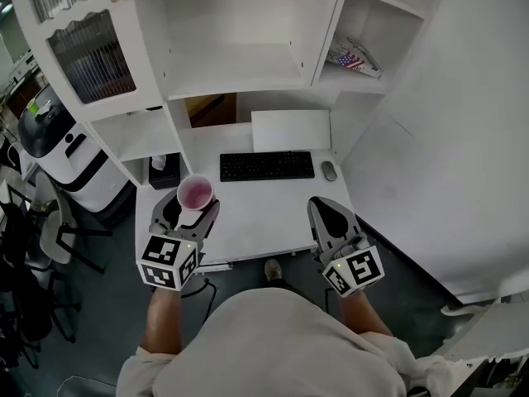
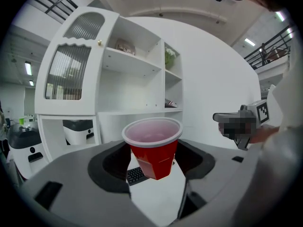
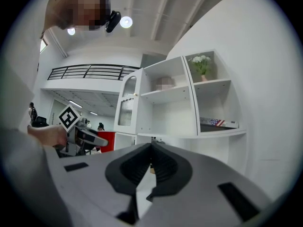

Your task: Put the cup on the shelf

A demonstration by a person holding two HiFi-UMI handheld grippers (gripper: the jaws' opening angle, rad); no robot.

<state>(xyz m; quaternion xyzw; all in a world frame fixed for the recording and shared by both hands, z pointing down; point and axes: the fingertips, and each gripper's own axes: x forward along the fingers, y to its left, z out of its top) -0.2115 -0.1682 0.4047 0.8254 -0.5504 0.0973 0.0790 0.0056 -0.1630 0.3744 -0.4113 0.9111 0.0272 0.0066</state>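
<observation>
Red cup (image 2: 152,145) clamped in left gripper (image 1: 192,209), jaws wide; carry step; next, presumably: lift to shelf (image 1: 240,79), frame upper centre; right gripper (image 3: 151,148) closed, empty.

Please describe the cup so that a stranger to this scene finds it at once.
Find the white desk under the shelf unit, then its black keyboard. Near the keyboard's left end, the left gripper holds the cup upright between its jaws. It is the only red thing there, with a white rim.
</observation>
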